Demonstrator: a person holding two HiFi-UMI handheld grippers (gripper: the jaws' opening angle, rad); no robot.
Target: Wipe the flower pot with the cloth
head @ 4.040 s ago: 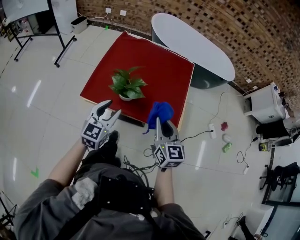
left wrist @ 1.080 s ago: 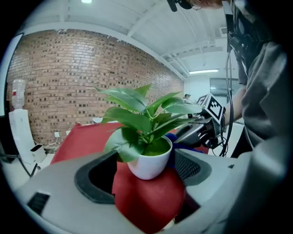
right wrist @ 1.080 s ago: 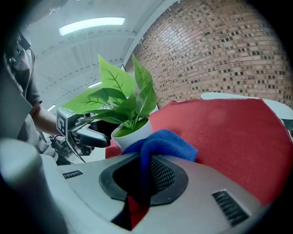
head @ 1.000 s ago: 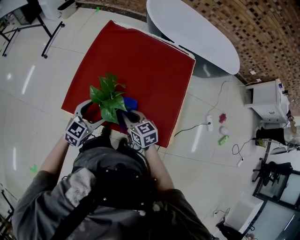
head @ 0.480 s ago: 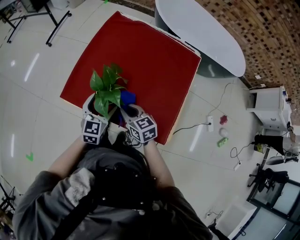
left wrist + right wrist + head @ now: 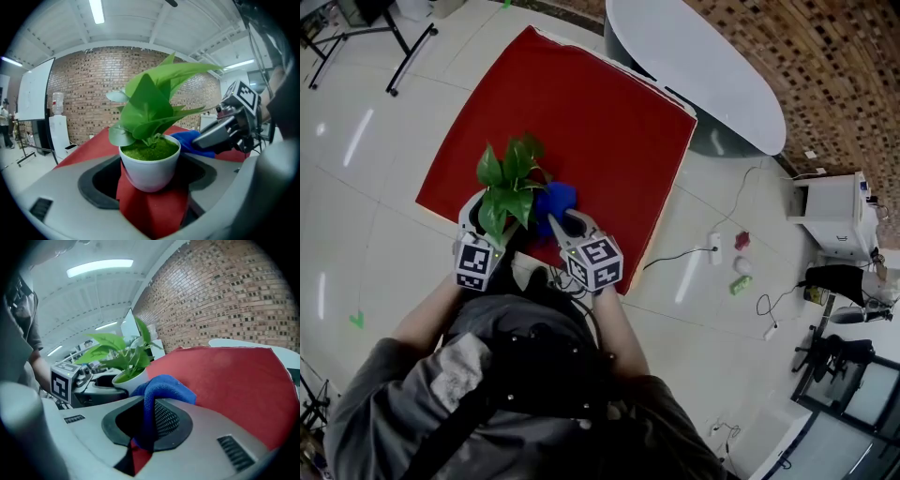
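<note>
While the person is leaning over the near edge of the red table (image 6: 581, 103), both grippers are working at the pot (image 6: 150, 168). The pot is white and is standing upright on the red top near that edge. It is carrying a green plant (image 6: 508, 178) whose leaves are hiding it from above.

The left gripper (image 6: 490, 223) is straddling the pot. Its jaws are standing wide, one on each side of the pot's wall, and they have just been closing a little. They are not clamping the pot; a dark gap is showing on either side of it.

The right gripper (image 6: 565, 223) is pinching the blue cloth (image 6: 164, 389) between jaws drawn close together. The cloth is bulging out ahead of the fingertips in a thick fold. That fold is lying at the pot's right side, just beside the rim. Whether it is pressing on the wall is not clear from either gripper view.

The two grippers are sitting close together, angled toward each other, with the pot between them. The marker cube (image 6: 598, 265) on the right gripper is facing up toward the person.

Beyond the red table a white oval table (image 6: 694, 66) is standing near a brick wall (image 6: 834, 56). Cables (image 6: 675, 255) are lying on the pale floor (image 6: 375, 169) to the right.
</note>
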